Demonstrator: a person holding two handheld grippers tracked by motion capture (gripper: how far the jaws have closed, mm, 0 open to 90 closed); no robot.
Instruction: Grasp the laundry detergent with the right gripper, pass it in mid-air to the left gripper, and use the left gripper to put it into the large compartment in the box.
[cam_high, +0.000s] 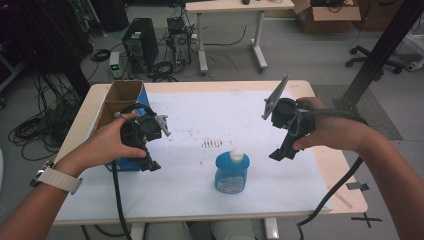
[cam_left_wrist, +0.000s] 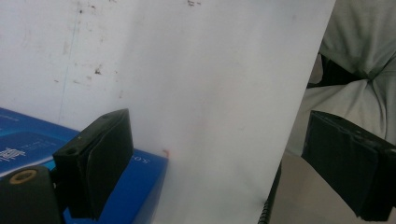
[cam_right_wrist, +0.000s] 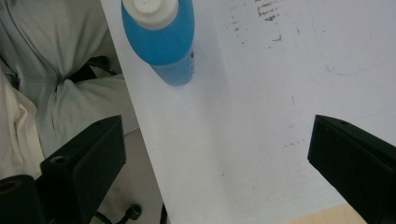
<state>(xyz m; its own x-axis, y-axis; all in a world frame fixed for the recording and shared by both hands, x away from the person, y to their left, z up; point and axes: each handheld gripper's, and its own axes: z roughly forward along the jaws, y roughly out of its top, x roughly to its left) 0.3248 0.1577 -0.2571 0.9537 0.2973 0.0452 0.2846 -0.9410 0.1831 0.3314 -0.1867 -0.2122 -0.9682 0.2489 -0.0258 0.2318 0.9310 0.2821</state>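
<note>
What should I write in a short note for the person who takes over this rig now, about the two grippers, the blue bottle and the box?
Left gripper: jaws open, nothing held, hovering beside the open blue cardboard box at the table's left edge.
Right gripper: jaws open, nothing held, in the air to the right of the bottle.
Blue plastic bottle with white cap: upright on the white table sheet, near the front edge, between both grippers, untouched.
Done: nothing visible yet.
Left: probably to grasp the bottle; the box may be its goal.

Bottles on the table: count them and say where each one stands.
1. The blue bottle with a white cap stands upright on the white sheet, near the table's front edge, between both claws.
</note>
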